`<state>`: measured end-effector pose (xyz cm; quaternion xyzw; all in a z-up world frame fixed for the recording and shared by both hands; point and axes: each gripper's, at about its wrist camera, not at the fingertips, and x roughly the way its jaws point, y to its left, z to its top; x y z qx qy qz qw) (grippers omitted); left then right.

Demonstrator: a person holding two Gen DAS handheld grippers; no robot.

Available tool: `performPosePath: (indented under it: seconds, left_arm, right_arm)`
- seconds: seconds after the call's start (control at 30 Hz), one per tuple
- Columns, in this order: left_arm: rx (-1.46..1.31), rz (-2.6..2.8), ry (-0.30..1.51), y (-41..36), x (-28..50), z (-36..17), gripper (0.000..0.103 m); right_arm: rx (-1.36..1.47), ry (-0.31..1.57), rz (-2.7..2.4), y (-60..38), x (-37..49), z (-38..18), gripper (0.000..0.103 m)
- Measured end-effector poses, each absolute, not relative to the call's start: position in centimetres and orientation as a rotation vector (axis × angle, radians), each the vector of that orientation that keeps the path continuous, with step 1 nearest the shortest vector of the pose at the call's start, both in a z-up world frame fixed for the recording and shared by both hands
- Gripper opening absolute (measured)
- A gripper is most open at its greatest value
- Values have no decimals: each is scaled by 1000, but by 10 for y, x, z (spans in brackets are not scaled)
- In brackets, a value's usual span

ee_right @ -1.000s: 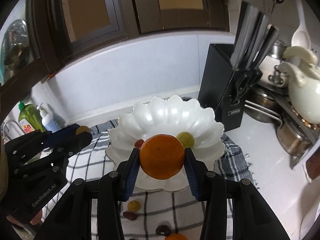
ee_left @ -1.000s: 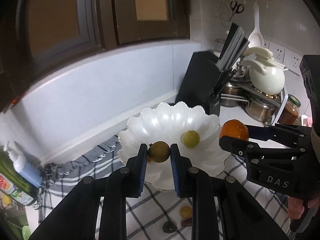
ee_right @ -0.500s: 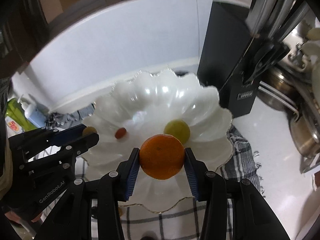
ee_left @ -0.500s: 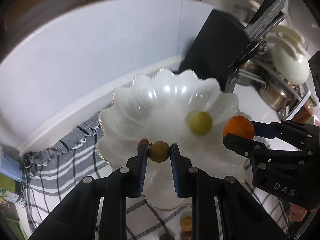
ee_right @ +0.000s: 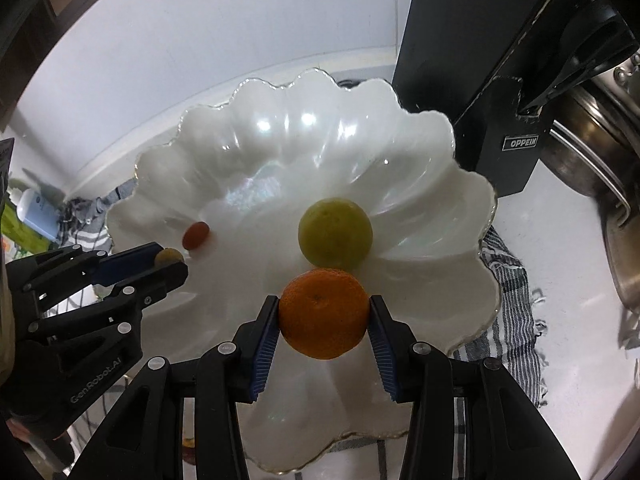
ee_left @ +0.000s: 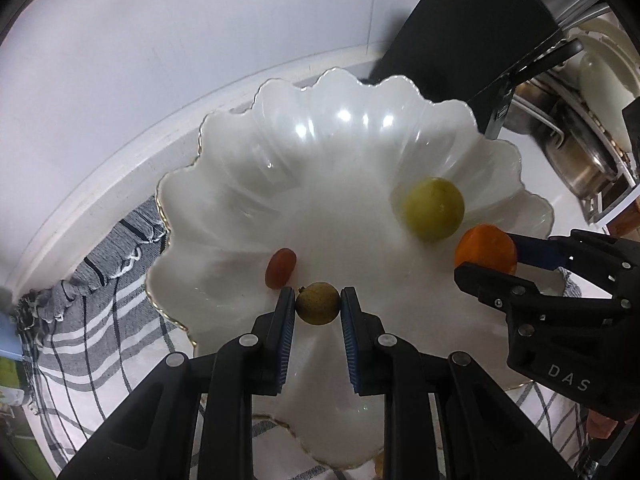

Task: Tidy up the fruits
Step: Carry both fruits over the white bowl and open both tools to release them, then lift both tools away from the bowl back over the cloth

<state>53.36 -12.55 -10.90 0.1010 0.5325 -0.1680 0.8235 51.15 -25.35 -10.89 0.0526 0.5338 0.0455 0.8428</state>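
A white scalloped bowl [ee_left: 248, 184] [ee_right: 400, 152] sits on a checked cloth. In it lie a green round fruit [ee_left: 434, 208] [ee_right: 335, 233] and a small red fruit [ee_left: 281, 268] [ee_right: 195, 234]. My left gripper [ee_left: 317, 305] is shut on a small brownish-yellow fruit [ee_left: 317, 303] and holds it over the bowl's near left side; it also shows in the right wrist view [ee_right: 168, 258]. My right gripper [ee_right: 323, 315] is shut on an orange [ee_right: 323, 314] over the bowl's near side, just in front of the green fruit; it also shows in the left wrist view [ee_left: 486, 254].
A black knife block [ee_right: 492, 64] [ee_left: 460, 36] stands right behind the bowl. Steel pots [ee_right: 600, 152] are at the far right. The checked cloth [ee_left: 92, 312] spreads to the left, with a bottle [ee_right: 34, 212] beyond it. The white wall is close behind.
Both grippers have moved forward and down over the bowl with their fruits still held. The bowl now fills both views.
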Motion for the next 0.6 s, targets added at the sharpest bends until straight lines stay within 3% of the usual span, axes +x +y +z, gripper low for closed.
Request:
performPosePath:
  seconds: [0.13, 0.23, 0.3, 0.6]
  left_arm:
    - [215, -355, 1151, -127, 537, -114, 27]
    - [219, -347, 1147, -126, 537, -113, 48]
    - [220, -333, 1132, -124, 536, -109, 49]
    - [215, -278, 1046, -107, 520, -76, 55]
  right_arm:
    - [104, 1139, 83, -255, 516, -113, 46]
    - [114, 1156, 65, -257, 519, -116, 50]
    - [118, 1149, 46, -260, 519, -114, 66]
    - [85, 1032, 0, -263, 493, -77, 66]
